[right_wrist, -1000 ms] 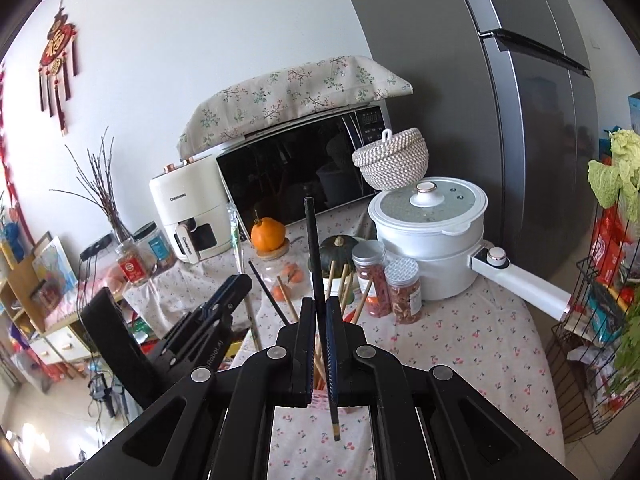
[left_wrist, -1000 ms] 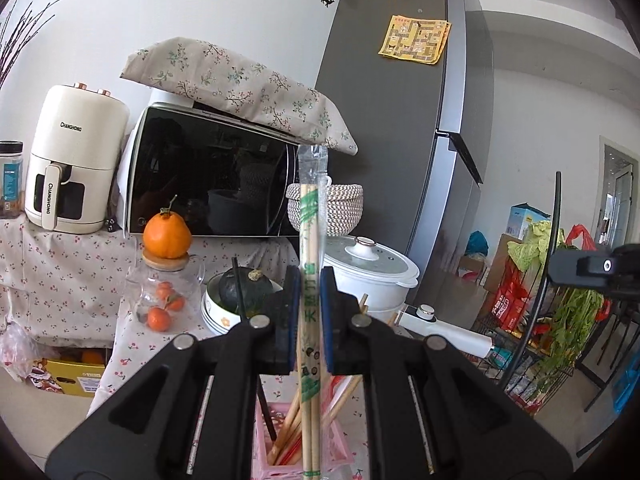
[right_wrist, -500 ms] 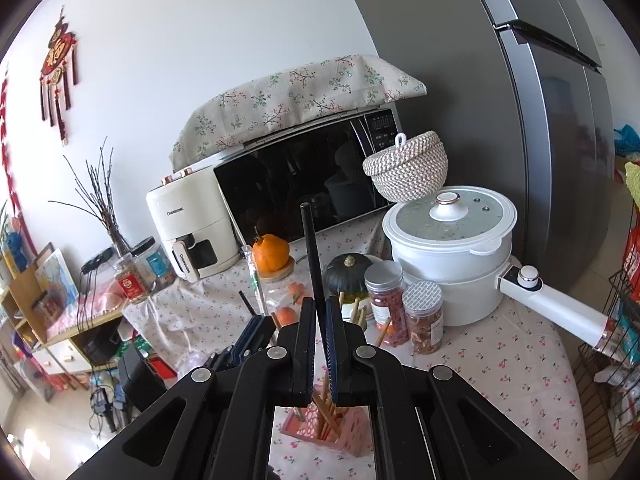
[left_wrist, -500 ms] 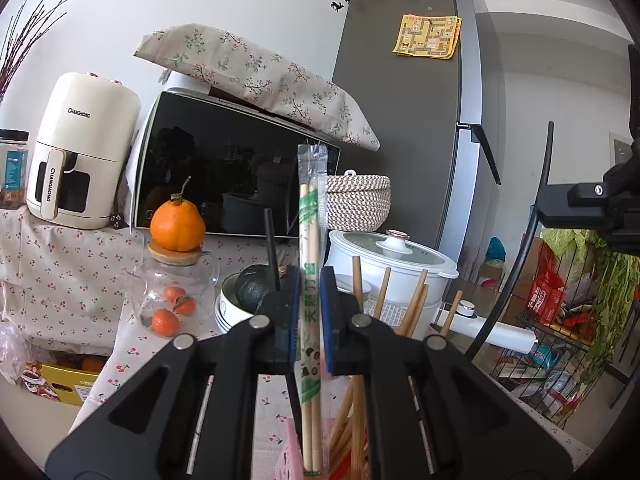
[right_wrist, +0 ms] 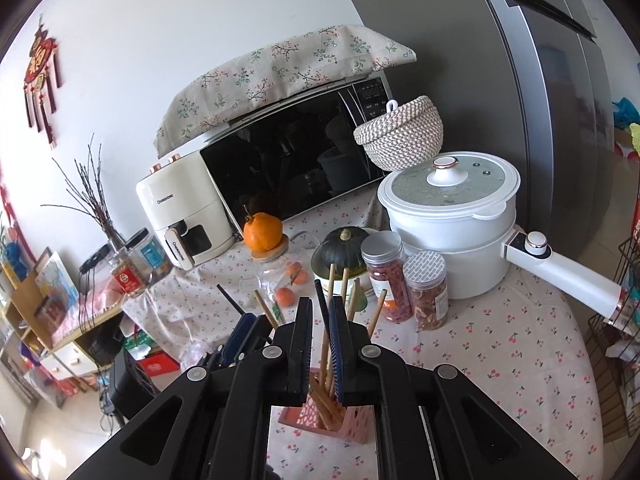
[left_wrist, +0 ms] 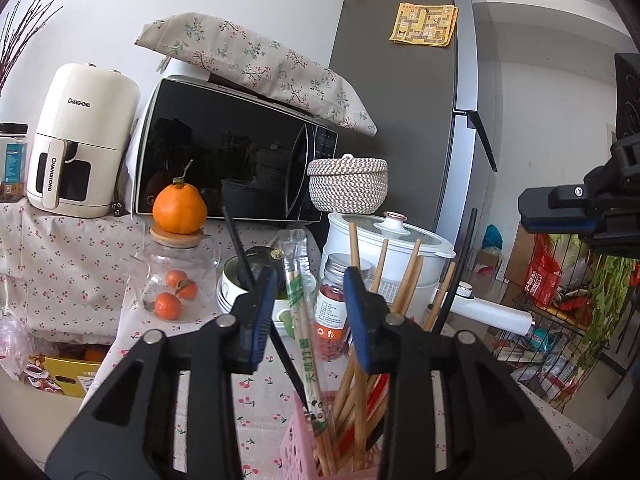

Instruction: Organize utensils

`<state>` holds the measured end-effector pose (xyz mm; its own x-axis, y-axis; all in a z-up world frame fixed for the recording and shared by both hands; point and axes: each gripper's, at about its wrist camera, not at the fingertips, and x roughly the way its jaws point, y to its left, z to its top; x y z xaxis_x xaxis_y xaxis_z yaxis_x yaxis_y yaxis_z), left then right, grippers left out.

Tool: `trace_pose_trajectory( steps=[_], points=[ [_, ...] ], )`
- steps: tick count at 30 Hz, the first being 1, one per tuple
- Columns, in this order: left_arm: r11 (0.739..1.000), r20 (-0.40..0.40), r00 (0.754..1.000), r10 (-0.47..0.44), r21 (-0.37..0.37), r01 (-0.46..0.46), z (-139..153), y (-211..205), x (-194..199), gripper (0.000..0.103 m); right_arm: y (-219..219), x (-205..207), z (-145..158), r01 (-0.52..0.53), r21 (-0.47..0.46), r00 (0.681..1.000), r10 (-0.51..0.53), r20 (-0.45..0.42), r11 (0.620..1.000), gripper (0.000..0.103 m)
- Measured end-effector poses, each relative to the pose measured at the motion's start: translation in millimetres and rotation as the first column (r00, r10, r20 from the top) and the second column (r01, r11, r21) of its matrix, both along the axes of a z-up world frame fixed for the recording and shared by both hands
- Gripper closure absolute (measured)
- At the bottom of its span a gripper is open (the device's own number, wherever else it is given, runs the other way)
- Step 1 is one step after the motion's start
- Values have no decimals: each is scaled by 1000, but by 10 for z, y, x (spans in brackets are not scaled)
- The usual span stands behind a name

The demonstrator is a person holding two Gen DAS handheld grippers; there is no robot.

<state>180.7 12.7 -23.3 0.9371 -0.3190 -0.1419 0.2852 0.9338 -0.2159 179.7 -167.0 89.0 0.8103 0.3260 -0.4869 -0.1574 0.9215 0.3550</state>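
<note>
**Chopsticks standing in pink basket, both grippers let go**

We note the left gripper (left_wrist: 308,308) spread wide, gripping nothing; the wrapped chopsticks (left_wrist: 303,320) stand between its jaws, untouched, lower end in the pink basket (left_wrist: 304,436). Right gripper (right_wrist: 320,344) parted narrowly; a black chopstick (right_wrist: 322,308) stands in the gap, contact unclear. Basket (right_wrist: 352,420) also holds wooden chopsticks (right_wrist: 326,396). Behind: 2 lidded jars (right_wrist: 428,292) of dried food, glass jar (left_wrist: 176,284) holding small oranges, white pot (right_wrist: 452,224).
</note>
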Motion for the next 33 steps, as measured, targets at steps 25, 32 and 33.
trace_pose_trajectory(
  steps=[25, 32, 33],
  points=[
    [982, -413, 909, 55, 187, 26, 368, -52, -1167, 1, -371, -1310, -186, 171, -107, 981, -180, -77, 979, 0],
    [956, -447, 884, 137, 292, -1, 404, -58, -1490, 1, -107, -1617, -341, 195, -300, 975, -217, -43, 934, 0],
    [954, -435, 889, 140, 299, -3, 404, -63, -1528, 1, -81, -1641, -390, 194, -317, 975, -218, -40, 928, 0]
  ],
)
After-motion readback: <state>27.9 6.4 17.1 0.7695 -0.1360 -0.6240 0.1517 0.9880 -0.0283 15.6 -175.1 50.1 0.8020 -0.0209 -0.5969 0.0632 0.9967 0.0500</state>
